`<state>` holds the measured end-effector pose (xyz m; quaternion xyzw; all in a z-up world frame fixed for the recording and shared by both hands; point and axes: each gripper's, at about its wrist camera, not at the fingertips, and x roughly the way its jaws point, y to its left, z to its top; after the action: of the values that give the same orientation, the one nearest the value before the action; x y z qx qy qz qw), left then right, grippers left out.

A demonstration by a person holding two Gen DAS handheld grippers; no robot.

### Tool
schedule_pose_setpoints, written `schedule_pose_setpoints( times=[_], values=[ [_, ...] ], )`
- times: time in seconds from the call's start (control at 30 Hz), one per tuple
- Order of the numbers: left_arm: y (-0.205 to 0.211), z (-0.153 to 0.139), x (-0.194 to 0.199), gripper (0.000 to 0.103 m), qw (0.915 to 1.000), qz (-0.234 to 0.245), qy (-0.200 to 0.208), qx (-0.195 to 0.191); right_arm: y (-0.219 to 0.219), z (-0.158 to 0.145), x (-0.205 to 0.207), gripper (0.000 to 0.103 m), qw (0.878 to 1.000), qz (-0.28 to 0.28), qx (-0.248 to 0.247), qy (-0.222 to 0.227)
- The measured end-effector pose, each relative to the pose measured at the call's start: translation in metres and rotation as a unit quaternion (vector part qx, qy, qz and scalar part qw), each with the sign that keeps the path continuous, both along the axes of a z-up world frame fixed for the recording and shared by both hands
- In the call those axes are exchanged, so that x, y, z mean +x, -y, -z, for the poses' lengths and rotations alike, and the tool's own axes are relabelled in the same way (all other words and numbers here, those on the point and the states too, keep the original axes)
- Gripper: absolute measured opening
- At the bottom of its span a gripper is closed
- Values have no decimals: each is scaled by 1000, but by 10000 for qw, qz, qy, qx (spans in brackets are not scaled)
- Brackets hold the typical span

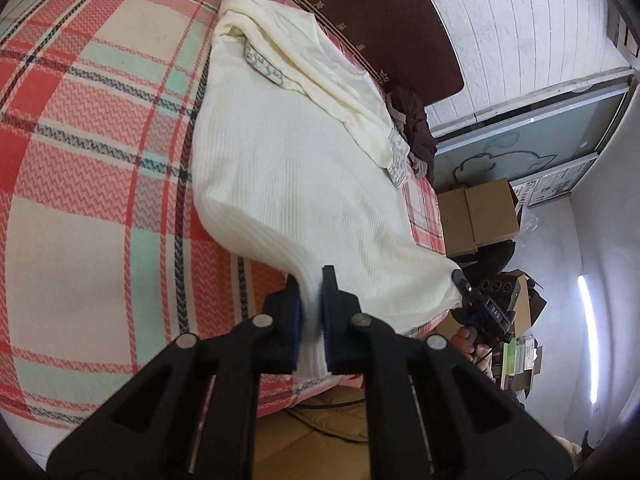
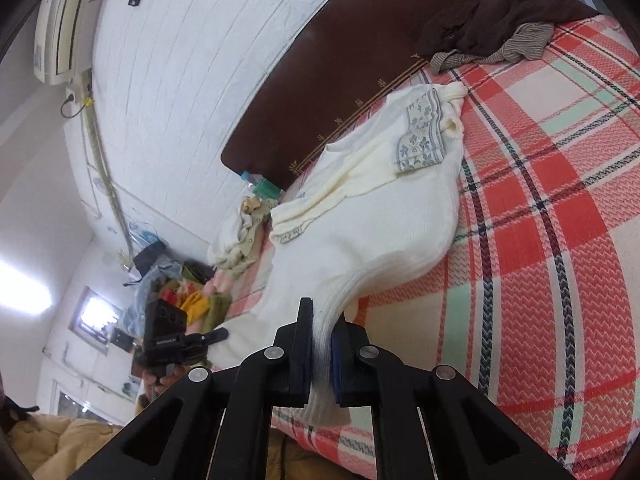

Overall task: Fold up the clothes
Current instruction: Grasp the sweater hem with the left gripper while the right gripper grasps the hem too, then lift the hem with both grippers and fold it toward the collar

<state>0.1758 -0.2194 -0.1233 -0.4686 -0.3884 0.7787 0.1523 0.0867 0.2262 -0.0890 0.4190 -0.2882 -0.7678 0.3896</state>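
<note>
My left gripper has its fingers pinching one corner of the cream sweater's hem; my right gripper has its fingers pinching the other corner. Only the left view shows the cardboard boxes past the bed's side; only the right view shows the pile of clothes and the air conditioner. The sweater lies on the plaid bed, long axis running from my fingers to the dark headboard, collar end nearest it, sleeves folded across. A brown garment sits by the headboard. Bare plaid lies beside the sweater away from the headboard.
</note>
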Motion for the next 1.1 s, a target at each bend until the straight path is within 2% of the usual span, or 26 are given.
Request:
schedule_pose_setpoints(
  times=[0.4,0.6,1.1],
  values=[
    [16,-12,-30,10,9998,-185,15,80,4,-9,-34,6,9999,107,-69,59],
    [20,-18,-47,10,9998,-196,24,-68,7,-9,-49,7,9999,122,-24,108],
    [29,-17,-73,10,9998,-192,89,-17,11,-2,-73,7,9990,266,-95,360]
  ],
)
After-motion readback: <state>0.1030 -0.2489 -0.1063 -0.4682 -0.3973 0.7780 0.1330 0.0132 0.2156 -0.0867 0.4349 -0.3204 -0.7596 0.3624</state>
